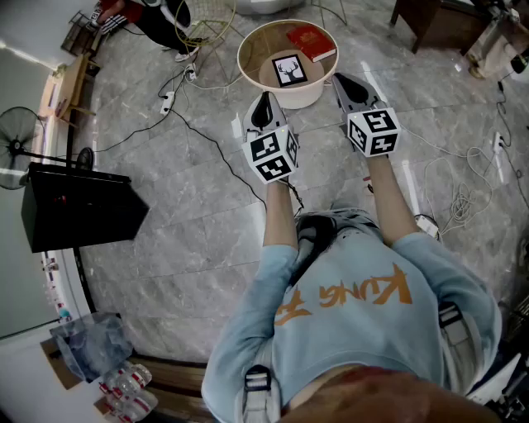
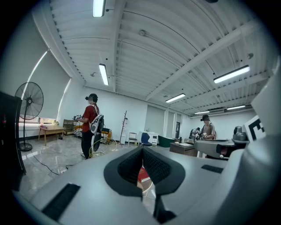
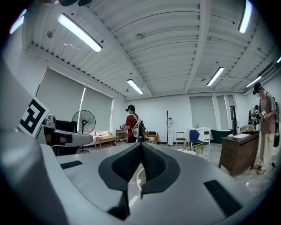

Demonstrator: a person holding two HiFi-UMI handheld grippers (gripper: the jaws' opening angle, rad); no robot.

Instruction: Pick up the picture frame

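In the head view a black picture frame point(image 1: 289, 70) with a deer print lies flat on a round cream table point(image 1: 252, 41), beside a red book point(image 1: 311, 41). My left gripper point(image 1: 264, 107) is held level just short of the table's near edge, shut and empty. My right gripper point(image 1: 347, 85) hovers at the table's right edge, also shut with nothing in it. Both stand apart from the frame. In the left gripper view the closed jaws point(image 2: 142, 151) hide most of the table; a sliver of the red book point(image 2: 144, 176) shows below them. The right gripper view shows its closed jaws point(image 3: 141, 149).
Cables point(image 1: 190, 124) run over the grey marble floor left of the table. A black box point(image 1: 74, 206) and a fan point(image 1: 21, 128) stand at the left. A dark wooden desk point(image 1: 438, 21) is at the back right. A person in red point(image 2: 90, 125) stands farther off.
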